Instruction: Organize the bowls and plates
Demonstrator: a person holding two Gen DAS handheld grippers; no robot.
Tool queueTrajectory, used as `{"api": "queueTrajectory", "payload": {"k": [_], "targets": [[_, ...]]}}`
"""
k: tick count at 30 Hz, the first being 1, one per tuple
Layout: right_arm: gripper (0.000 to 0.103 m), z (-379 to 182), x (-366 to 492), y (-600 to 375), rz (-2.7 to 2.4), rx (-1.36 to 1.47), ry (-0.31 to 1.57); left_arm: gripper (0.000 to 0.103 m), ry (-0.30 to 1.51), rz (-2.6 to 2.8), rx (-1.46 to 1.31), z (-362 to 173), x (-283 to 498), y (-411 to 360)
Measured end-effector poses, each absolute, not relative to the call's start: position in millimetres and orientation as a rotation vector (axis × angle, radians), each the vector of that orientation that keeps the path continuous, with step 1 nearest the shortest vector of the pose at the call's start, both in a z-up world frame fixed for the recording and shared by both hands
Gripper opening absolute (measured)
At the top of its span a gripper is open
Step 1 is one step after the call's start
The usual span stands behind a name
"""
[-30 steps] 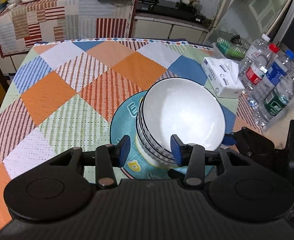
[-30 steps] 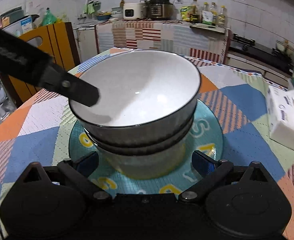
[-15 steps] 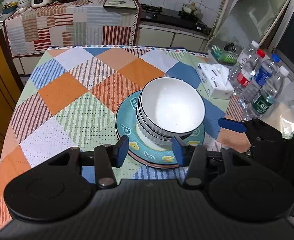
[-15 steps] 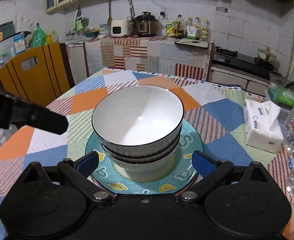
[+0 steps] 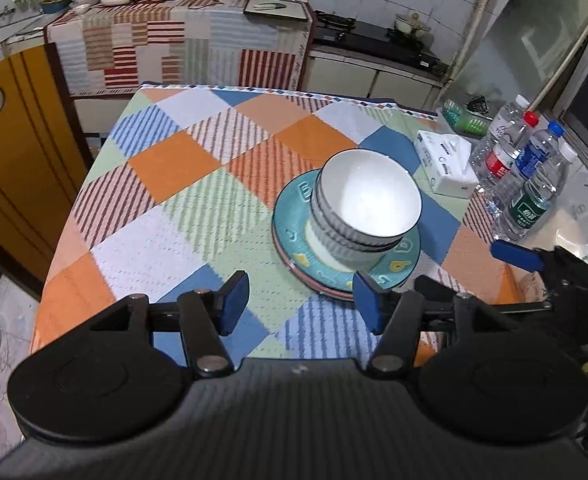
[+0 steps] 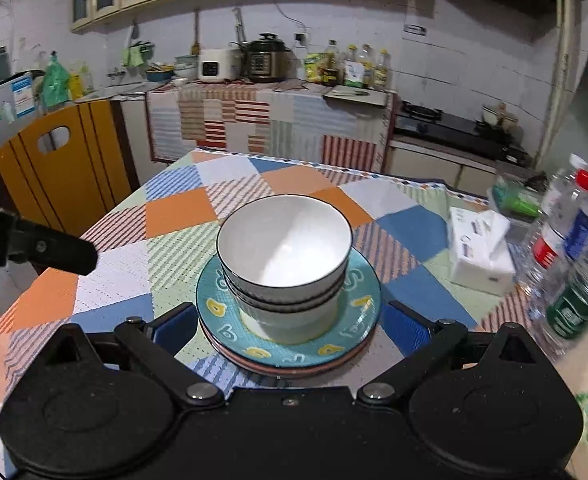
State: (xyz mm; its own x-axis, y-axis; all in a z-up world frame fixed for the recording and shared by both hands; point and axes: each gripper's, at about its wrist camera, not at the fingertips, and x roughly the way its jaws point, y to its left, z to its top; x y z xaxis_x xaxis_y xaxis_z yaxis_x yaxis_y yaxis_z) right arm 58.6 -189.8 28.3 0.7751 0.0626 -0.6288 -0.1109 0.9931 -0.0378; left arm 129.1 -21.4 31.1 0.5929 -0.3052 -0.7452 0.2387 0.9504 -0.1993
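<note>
A stack of white bowls with dark rims [image 5: 368, 208] stands on a stack of teal patterned plates [image 5: 294, 226] on the checked tablecloth. The same bowls [image 6: 284, 248] and plates [image 6: 214, 306] show in the right wrist view. My left gripper [image 5: 300, 304] is open and empty, held above the near table edge, left of the plates. My right gripper [image 6: 290, 330] is open and empty, just short of the plates' near rim. The right gripper also shows at the right of the left wrist view [image 5: 518, 256].
A tissue box [image 5: 446, 168] and several water bottles [image 5: 530, 192] stand at the table's right side. A green basket [image 5: 466, 120] sits behind them. A yellow chair back [image 6: 62, 160] stands left of the table. A kitchen counter runs along the back.
Both grippers have pulled back and up from the bowl stack, staying open. The stack now looks smaller and farther away in both views.
</note>
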Motion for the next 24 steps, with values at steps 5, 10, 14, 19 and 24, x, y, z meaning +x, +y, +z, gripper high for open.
{"api": "queueTrajectory", "payload": {"k": [5,10,14,19,24], "targets": [[0.101,34.2,45.9,-193.8,0.047,0.004,0.715,0.057,0.889,-0.307,-0.048,27.9,118.5,-18.7],[0.101,37.1,31.5,-191.2,-0.013,-0.010,0.724,0.058,0.902,-0.302,-0.045,24.5,107.9,-15.5],[0.101,39.7,19.9,-193.0,0.003,0.029,0.724,0.068,0.895,-0.302,-0.050,20.5,100.7,-16.4],[0.101,44.2,7.9,-192.0,0.006,0.040,0.715,0.072,0.892,-0.297,-0.036,15.5,93.7,-18.4],[0.101,42.9,-0.5,-190.9,-0.011,0.026,0.688,0.084,0.875,-0.287,-0.033,11.9,88.5,-16.4]]}}
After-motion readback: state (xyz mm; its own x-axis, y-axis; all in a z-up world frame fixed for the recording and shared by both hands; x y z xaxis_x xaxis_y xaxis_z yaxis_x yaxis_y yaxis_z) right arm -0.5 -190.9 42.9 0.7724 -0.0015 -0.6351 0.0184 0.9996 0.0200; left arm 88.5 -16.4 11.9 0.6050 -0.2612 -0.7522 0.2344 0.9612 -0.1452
